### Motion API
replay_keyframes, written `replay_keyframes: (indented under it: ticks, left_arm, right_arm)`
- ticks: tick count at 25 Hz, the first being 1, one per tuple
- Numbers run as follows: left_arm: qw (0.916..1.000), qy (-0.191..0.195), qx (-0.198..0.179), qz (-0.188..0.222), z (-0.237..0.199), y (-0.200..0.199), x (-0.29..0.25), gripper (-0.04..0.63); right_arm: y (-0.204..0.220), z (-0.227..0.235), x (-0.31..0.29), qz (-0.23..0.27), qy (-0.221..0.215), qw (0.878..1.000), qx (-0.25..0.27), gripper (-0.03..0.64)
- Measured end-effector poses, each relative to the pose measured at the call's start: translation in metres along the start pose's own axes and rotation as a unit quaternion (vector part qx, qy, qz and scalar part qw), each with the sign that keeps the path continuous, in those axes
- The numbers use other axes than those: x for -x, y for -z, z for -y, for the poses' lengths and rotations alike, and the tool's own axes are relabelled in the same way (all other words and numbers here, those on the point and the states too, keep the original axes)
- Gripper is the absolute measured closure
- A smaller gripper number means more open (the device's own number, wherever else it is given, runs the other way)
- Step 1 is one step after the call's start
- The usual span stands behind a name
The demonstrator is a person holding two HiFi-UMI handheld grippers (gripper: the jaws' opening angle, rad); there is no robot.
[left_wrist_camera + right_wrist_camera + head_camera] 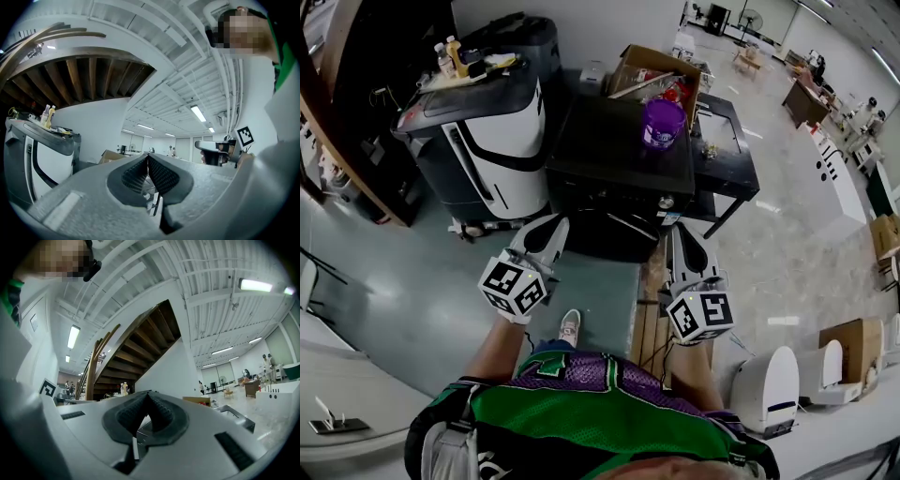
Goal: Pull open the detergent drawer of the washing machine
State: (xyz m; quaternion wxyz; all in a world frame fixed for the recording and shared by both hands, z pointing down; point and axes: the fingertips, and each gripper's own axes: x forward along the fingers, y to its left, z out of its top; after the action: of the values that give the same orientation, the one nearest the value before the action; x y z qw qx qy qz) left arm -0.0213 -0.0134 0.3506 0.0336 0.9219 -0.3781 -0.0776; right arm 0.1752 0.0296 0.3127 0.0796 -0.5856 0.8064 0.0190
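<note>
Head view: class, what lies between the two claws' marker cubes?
A shoe on the floor, between the cubes of the left claw and right claw; the head view shows it.

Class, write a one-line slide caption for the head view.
Left gripper and right gripper, jaws shut, face the black washing machine topped by a purple plastic tub.

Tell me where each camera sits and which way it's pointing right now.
Head view: on the person's head, looking steeply down at the black machine; shows shirt, forearms, left tool and right tool.
Left gripper view: on the left tool, facing slightly up across the room; its shut jaws below.
Right gripper view: on the right tool, facing the staircase; its shut jaws below.
Shared: both gripper views show the bottles.
</note>
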Motion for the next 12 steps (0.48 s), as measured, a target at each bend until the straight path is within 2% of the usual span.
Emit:
replay_keyframes:
  ticks: [12]
  left_arm:
    - [0.9999,0.003,0.001,-0.011,-0.057,0.004,-0.043,0.577]
  right_arm:
    - [0.012,0.011,-0.071,-0.008,-0.001,1.000,0.002,0.615]
